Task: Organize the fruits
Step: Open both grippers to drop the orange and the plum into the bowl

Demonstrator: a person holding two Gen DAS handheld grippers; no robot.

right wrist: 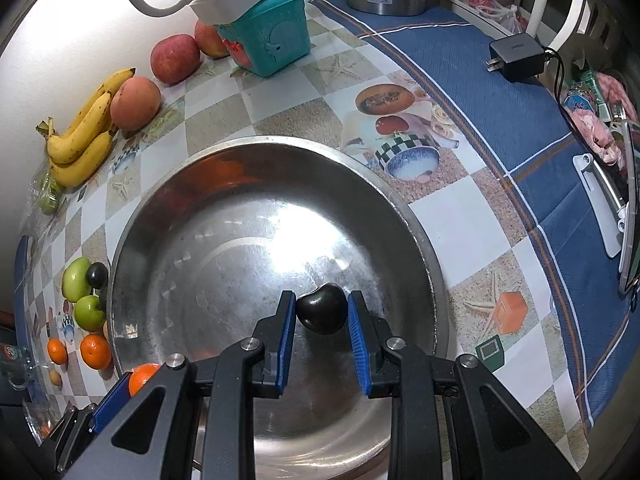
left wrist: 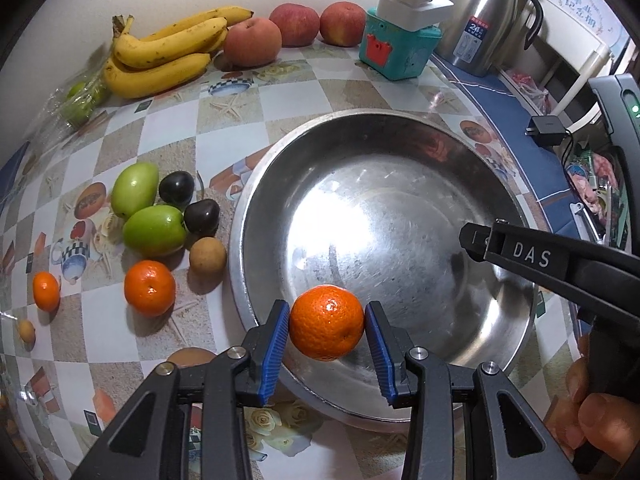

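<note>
Low in each frame, the left hand-held gripper [left wrist: 327, 330] pinches a tangerine [left wrist: 326, 322] and the right hand-held gripper [right wrist: 321, 314] pinches a dark cherry [right wrist: 321, 314], both poised over the empty steel basin [left wrist: 256, 216] for dropping in.

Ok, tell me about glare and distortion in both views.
Left wrist view: bright glare on the steel bowl, a small highlight on the held orange, table bent by fisheye. Right wrist view: the same glare patch in the bowl, the dark fruit sharp, dark vignette at the corners.
</note>
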